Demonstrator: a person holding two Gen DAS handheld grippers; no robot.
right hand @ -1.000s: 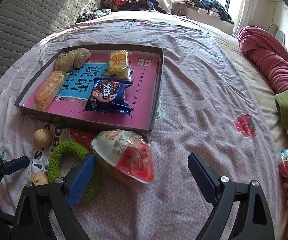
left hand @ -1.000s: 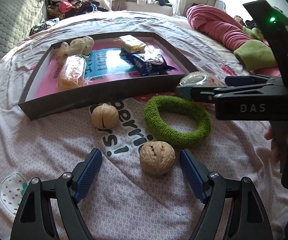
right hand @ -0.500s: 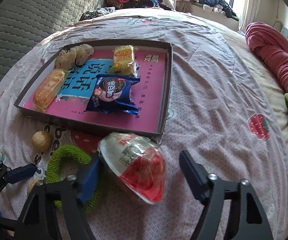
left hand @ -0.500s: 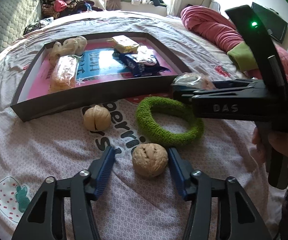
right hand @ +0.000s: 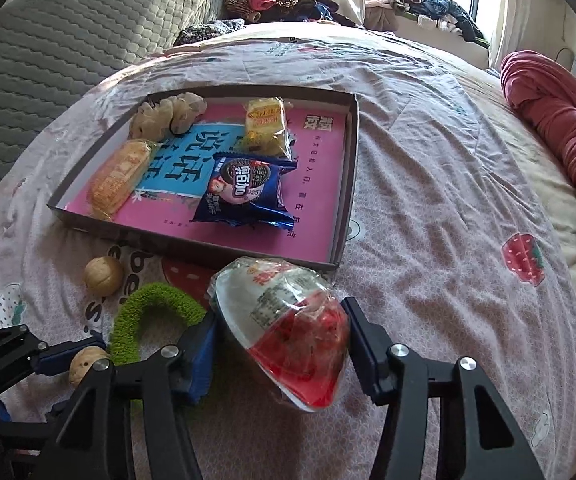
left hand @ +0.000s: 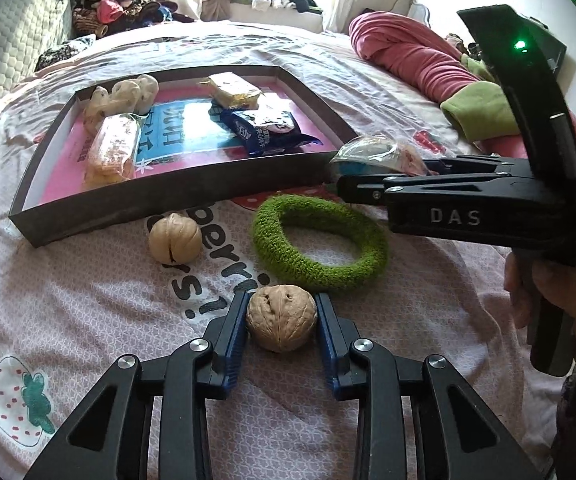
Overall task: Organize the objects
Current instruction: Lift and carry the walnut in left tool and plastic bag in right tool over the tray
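Left gripper [left hand: 281,316]: you are closing its jaws on a walnut [left hand: 281,317]; both blue pads are touching the shell's sides, leaving a narrow gap filled by the nut.
Walnut: it is sitting on the bedsheet [left hand: 88,300], just in front of the green ring [left hand: 319,240] and touching or nearly touching it.
Second walnut [left hand: 174,238]: it is lying loose on the sheet, between the tray [left hand: 128,208] wall and the printed lettering, apart from both grippers.
Right gripper [right hand: 284,338]: you are closing its jaws around a wrapped plastic egg [right hand: 284,328]; the pads are sitting against the wrapper on both sides at a medium width.
Plastic egg: it is resting just in front of the tray's near right corner, white half toward the tray, red half toward you.
Green ring: it is lying flat on the sheet between the two grippers, partly under the right gripper's left finger in the right wrist view.
Tray: it is holding a blue biscuit packet [right hand: 244,194], a yellow packet [right hand: 266,124], a wrapped cake [right hand: 118,178] and a cluster of pale lumps [right hand: 170,114].
Your hand [left hand: 543,292]: it is gripping the right gripper's handle at the right edge of the left wrist view.
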